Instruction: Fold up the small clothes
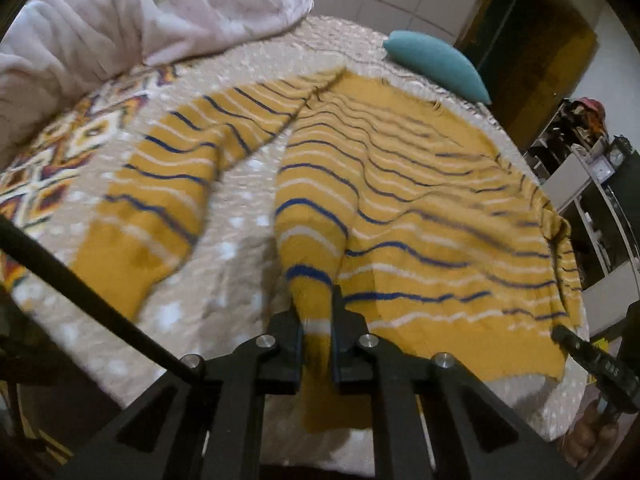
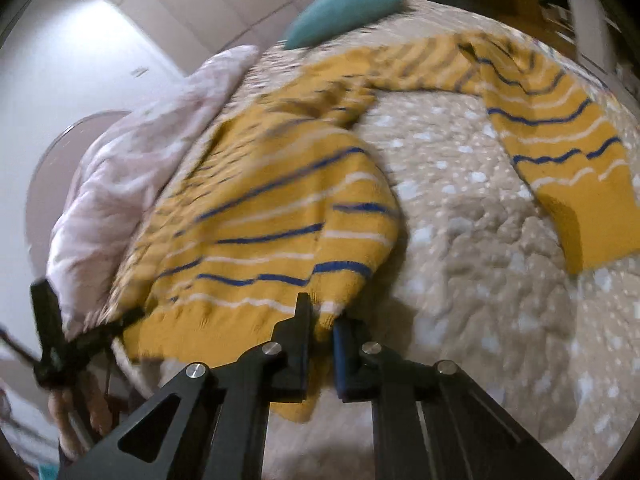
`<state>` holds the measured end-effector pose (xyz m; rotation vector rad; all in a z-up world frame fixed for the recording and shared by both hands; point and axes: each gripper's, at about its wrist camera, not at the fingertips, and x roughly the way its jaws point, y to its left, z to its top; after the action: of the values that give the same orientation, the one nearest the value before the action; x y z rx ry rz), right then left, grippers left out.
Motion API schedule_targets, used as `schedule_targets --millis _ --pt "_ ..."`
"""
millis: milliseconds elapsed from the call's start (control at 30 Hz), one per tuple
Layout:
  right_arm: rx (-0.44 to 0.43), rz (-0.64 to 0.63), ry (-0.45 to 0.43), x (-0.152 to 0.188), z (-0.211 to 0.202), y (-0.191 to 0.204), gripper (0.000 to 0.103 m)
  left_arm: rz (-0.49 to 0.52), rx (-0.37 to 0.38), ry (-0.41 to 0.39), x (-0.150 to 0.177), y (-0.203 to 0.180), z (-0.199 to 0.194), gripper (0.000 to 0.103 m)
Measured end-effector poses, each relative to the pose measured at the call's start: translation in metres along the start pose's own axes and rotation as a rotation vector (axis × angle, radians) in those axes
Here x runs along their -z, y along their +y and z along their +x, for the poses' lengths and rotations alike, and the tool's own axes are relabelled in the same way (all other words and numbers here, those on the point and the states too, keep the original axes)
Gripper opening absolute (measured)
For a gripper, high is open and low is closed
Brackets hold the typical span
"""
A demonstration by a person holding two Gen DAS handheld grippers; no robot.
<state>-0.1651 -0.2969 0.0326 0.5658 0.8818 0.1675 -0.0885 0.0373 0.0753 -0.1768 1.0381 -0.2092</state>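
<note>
A mustard-yellow sweater [image 1: 400,200] with blue and white stripes lies spread on the bed, one sleeve [image 1: 160,200] stretched out to the left. My left gripper [image 1: 316,304] is shut on a corner of the sweater's hem, and the cloth bunches up between its fingers. The right gripper [image 1: 592,356] shows at the right edge, at the hem's other corner. In the right wrist view my right gripper [image 2: 320,312] is shut on the sweater [image 2: 272,208] at its hem. The other sleeve [image 2: 560,140] lies to the right, and the left gripper [image 2: 52,336] shows at far left.
The bed has a beige dotted quilt [image 1: 232,240]. A pale pink blanket [image 1: 140,12] is heaped at the back left. A teal pillow [image 1: 436,64] lies beyond the sweater. A patterned cloth [image 1: 52,160] covers the left side. Shelves [image 1: 592,168] stand past the bed's right edge.
</note>
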Motion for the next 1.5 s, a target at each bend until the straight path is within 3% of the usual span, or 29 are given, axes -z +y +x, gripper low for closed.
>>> schedule_targets --millis 167,300,367,433,500,533,567,700,900,933,1000,1033,1133,1300,1367,1500 --pt "0.051 -0.120 0.065 0.053 -0.021 0.017 0.010 0.020 -0.006 0.028 0.040 0.011 -0.010 0.011" --pt "0.086 -0.124 0.084 0.070 -0.024 0.002 0.013 0.074 -0.041 0.012 0.055 0.014 -0.014 0.019" --pt "0.101 -0.089 0.026 0.059 -0.039 -0.011 0.013 0.059 -0.038 -0.053 0.056 0.015 -0.030 0.024" --pt "0.142 -0.057 -0.047 0.044 -0.056 -0.027 0.015 0.067 -0.045 -0.109 0.053 0.014 -0.043 0.037" --pt "0.241 -0.009 -0.145 0.022 -0.075 -0.049 0.031 0.088 -0.053 -0.175 0.047 0.007 -0.056 0.054" --pt "0.286 0.012 -0.181 0.016 -0.080 -0.059 0.047 0.096 -0.054 -0.200 0.044 0.004 -0.059 0.058" --pt "0.353 0.055 -0.217 0.007 -0.086 -0.075 0.054 0.101 -0.053 -0.212 0.042 0.000 -0.060 0.058" --pt "0.435 0.216 -0.234 -0.004 -0.089 -0.126 0.054 0.090 0.000 -0.164 0.034 -0.011 -0.047 0.058" --pt "0.401 0.286 -0.239 -0.018 -0.063 -0.150 0.054 0.066 0.025 -0.081 0.030 -0.025 -0.020 0.058" --pt "0.393 0.283 -0.240 -0.020 -0.058 -0.149 0.051 0.063 0.028 -0.073 0.027 -0.027 -0.018 0.058" --pt "0.327 0.280 -0.215 -0.030 -0.049 -0.151 0.020 0.064 0.027 -0.074 0.025 -0.031 -0.016 0.058" --pt "0.281 0.293 -0.197 -0.037 -0.045 -0.154 0.009 0.063 0.023 -0.077 0.023 -0.032 -0.016 0.058" --pt "0.299 0.295 -0.251 -0.059 -0.072 -0.166 0.008 0.059 0.018 -0.101 0.014 -0.029 -0.020 0.058" --pt "0.506 0.397 -0.393 -0.106 -0.157 -0.222 0.008 0.039 0.002 -0.140 0.002 -0.017 -0.025 0.058" --pt "0.591 0.441 -0.409 -0.124 -0.178 -0.241 0.008 0.024 0.000 -0.142 0.000 -0.011 -0.025 0.058" --pt "0.633 0.434 -0.409 -0.153 -0.185 -0.233 0.008 -0.006 -0.006 -0.145 -0.001 0.003 -0.024 0.058"
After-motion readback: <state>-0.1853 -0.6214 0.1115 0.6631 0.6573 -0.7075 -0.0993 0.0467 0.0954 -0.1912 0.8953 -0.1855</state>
